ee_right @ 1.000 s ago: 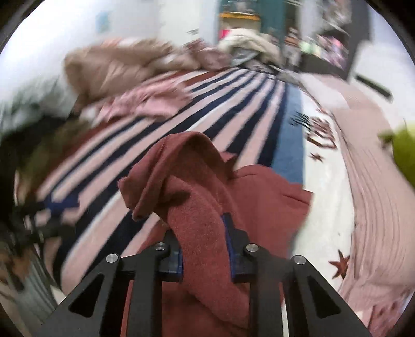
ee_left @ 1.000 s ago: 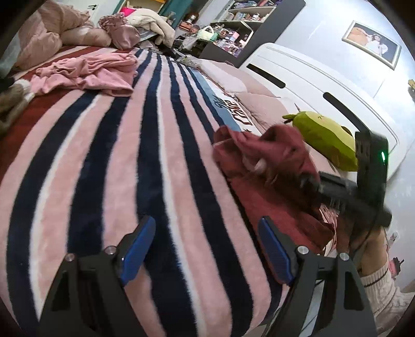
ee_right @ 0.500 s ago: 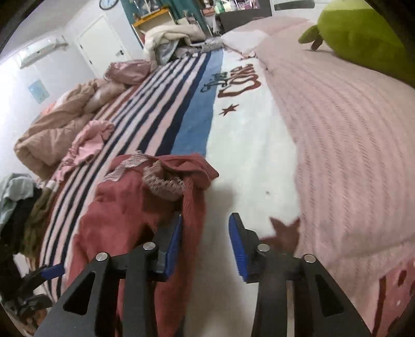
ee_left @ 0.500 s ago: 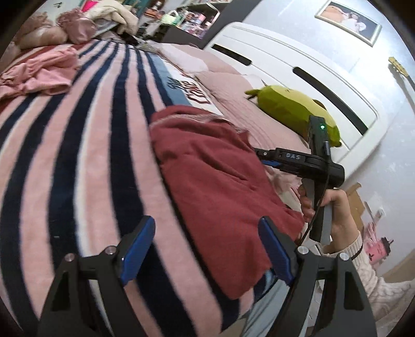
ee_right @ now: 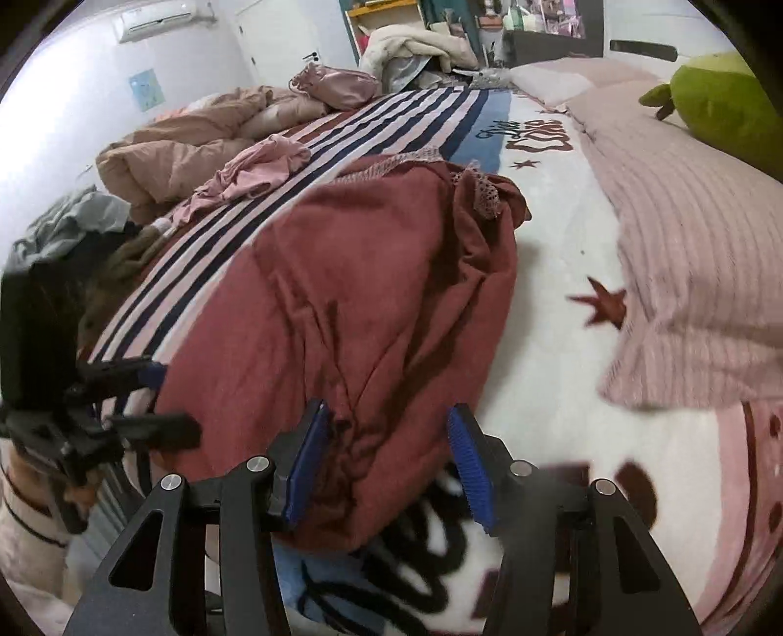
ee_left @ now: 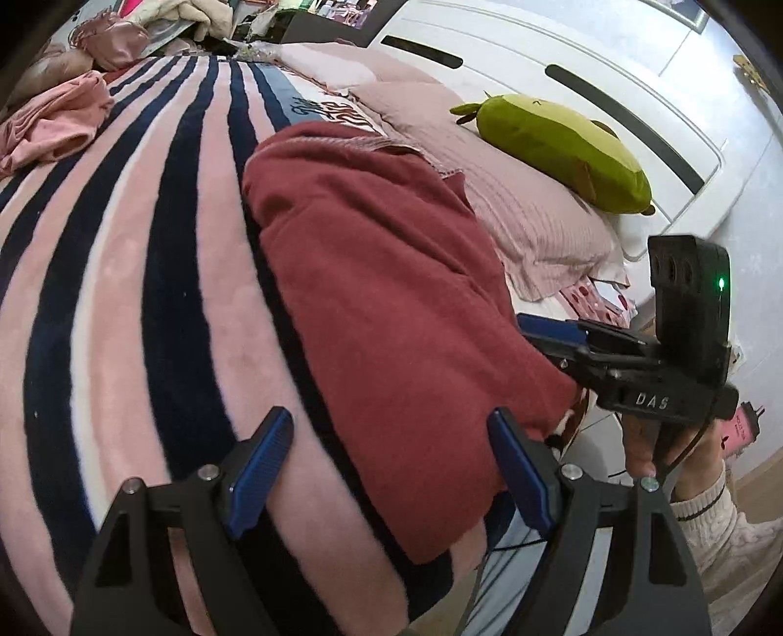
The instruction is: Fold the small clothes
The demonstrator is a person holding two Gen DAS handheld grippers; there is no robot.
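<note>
Left tool [ee_left: 391, 465], left wrist view: jaws spread wide, nothing between the pads, hovering over the near edge of the dark red garment [ee_left: 391, 293]. Garment lies flat on the bed, across a pink, white and navy striped blanket [ee_left: 147, 269]. Ribbed pink pillow [ee_left: 528, 215] beyond; green plush toy [ee_left: 563, 142] on it; white headboard [ee_left: 563, 63] behind. Pink crumpled clothing [ee_left: 54, 122] at far left. Right tool [ee_left: 553, 337] at the garment's right edge, body lettered "DAS".

Right tool [ee_right: 386, 465], right wrist view: jaws opening, garment's [ee_right: 342, 293] lower corner lying loose between them, not pressed. Blanket's white section [ee_right: 553, 205] shows dark red stars and script lettering, not legible. Tan duvet [ee_right: 186, 142], air conditioner [ee_right: 156, 17] on wall.
</note>
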